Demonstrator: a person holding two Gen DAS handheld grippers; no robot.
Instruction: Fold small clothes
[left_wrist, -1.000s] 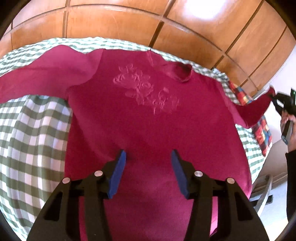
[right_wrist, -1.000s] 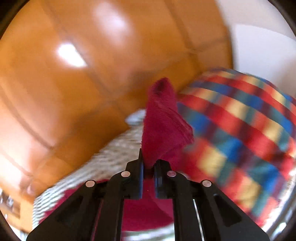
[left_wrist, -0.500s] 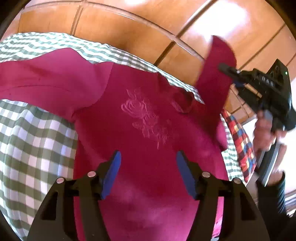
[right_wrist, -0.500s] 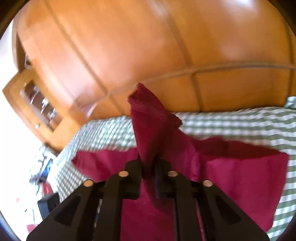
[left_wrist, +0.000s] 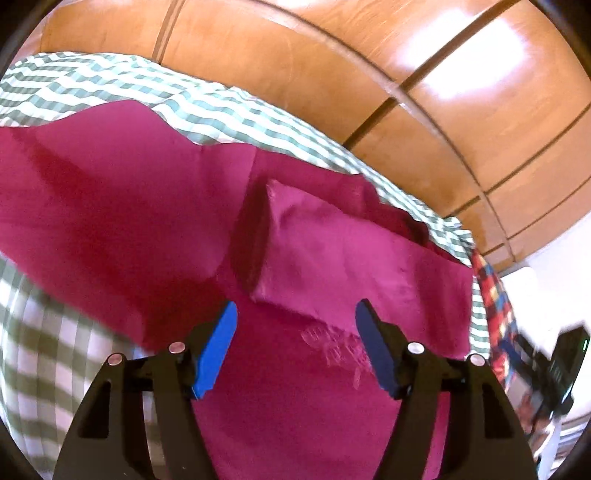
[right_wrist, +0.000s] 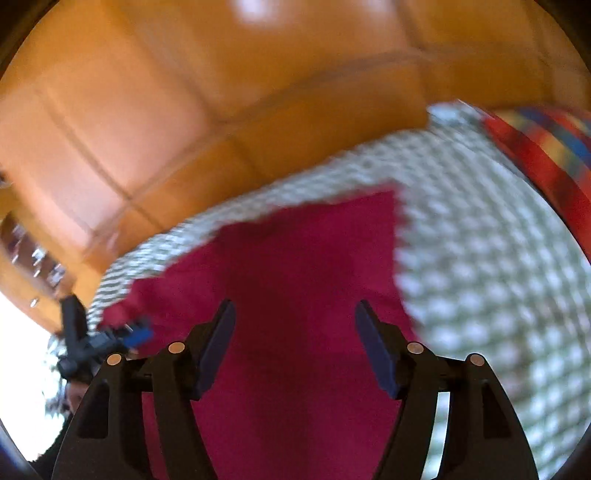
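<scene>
A magenta sweater (left_wrist: 288, 398) lies flat on a green-and-white checked cloth (left_wrist: 48, 343). Its right sleeve (left_wrist: 354, 266) is folded over the chest and partly covers the embossed flower design (left_wrist: 336, 347). Its left sleeve (left_wrist: 103, 206) stretches out to the left. My left gripper (left_wrist: 295, 343) is open and empty above the sweater's body. My right gripper (right_wrist: 295, 347) is open and empty above the sweater (right_wrist: 295, 280); that view is blurred. The left gripper (right_wrist: 129, 332) shows at its left edge.
A wooden panelled wall (left_wrist: 369, 74) stands behind the checked surface. A multicoloured plaid cloth (left_wrist: 495, 306) lies at the right edge, also seen in the right wrist view (right_wrist: 546, 147). A dark device (left_wrist: 561, 365) is at the far right.
My right gripper carried the right sleeve over the chest, let it go and opened. It has drawn back to the right. My left gripper has moved closer over the sweater.
</scene>
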